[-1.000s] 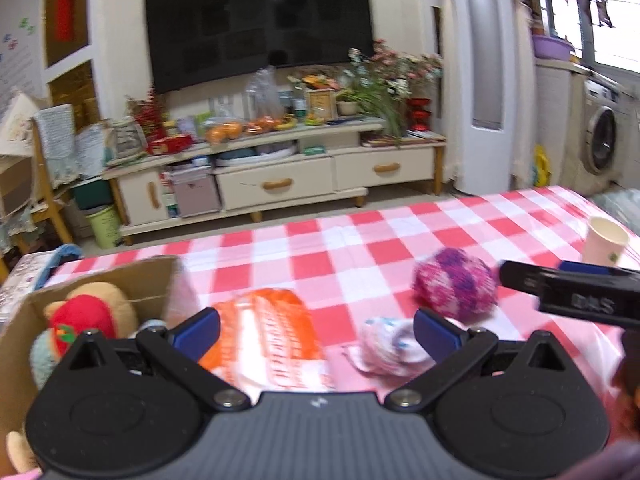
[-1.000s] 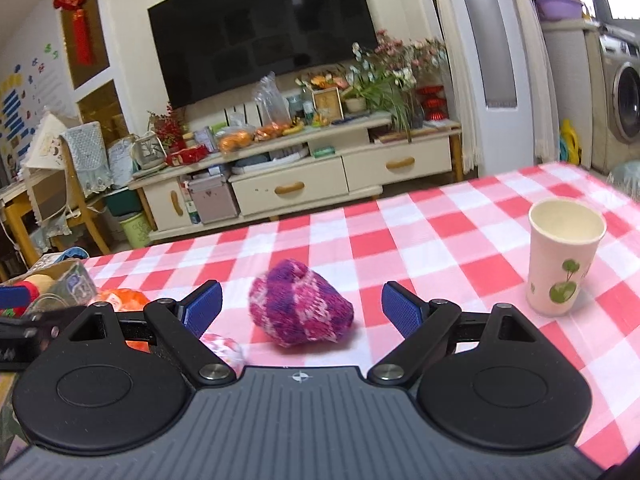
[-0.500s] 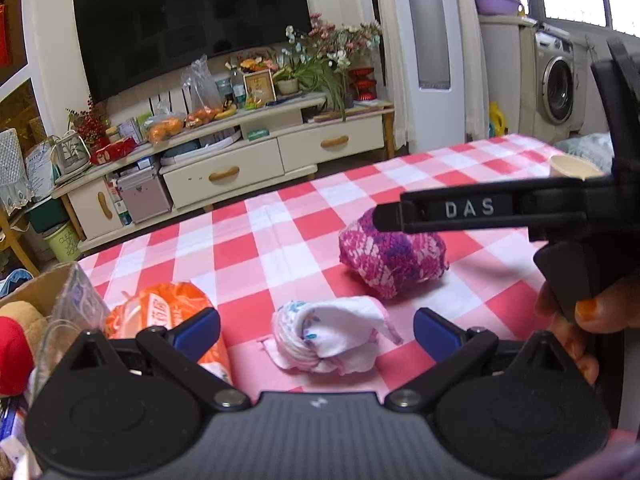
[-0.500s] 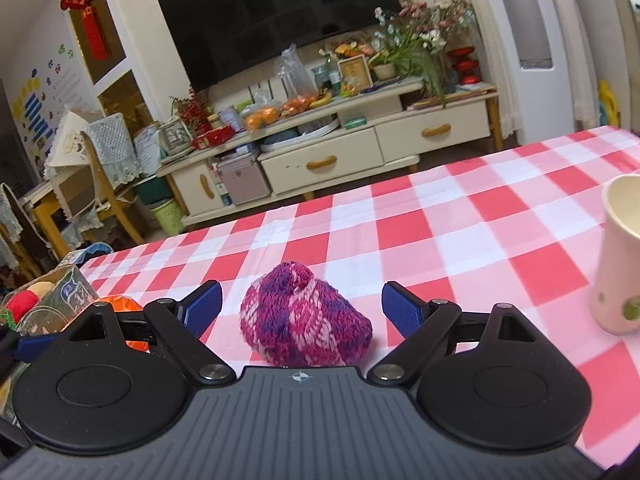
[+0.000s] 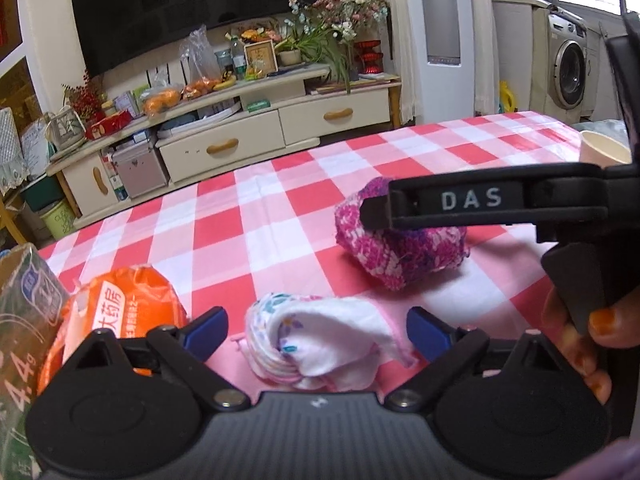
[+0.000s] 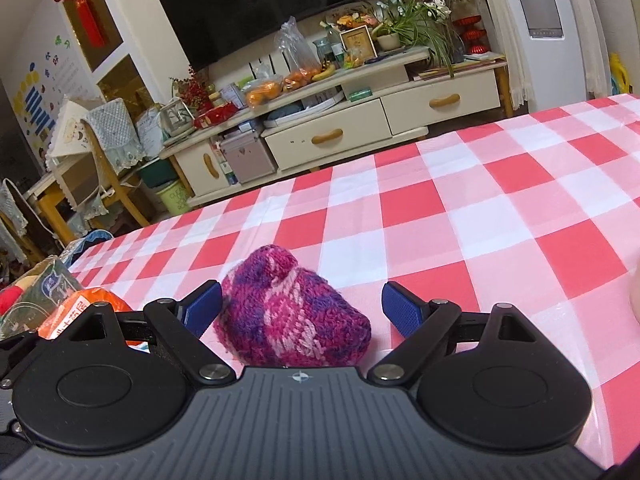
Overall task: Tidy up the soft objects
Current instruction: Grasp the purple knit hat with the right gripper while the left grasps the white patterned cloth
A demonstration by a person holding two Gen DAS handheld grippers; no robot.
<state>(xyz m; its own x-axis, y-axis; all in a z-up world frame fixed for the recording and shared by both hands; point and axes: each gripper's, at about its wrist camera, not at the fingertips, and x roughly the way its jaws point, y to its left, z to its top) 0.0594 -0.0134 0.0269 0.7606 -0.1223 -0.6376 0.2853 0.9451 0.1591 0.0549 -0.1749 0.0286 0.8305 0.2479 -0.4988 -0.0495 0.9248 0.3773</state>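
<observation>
Both claws now lower and closer than a second ago. Right claw (image 6: 302,308) spread wide around knitted hat (image 6: 292,312) on worktop (image 6: 500,208); left claw (image 5: 316,328) gaping over floral cloth (image 5: 320,344). Contact probably not made yet. Next: close, lift.

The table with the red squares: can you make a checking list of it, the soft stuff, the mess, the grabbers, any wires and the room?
Surface: checked tablecloth, flat.
Job's things: knitted hat and white floral cloth lie apart on it.
Clutter: orange packet, paper cup.
Grippers: left gripper open around the cloth; right gripper open around the hat.
Cables: nothing seen.
Surroundings: TV, cabinet, washing machine.
</observation>
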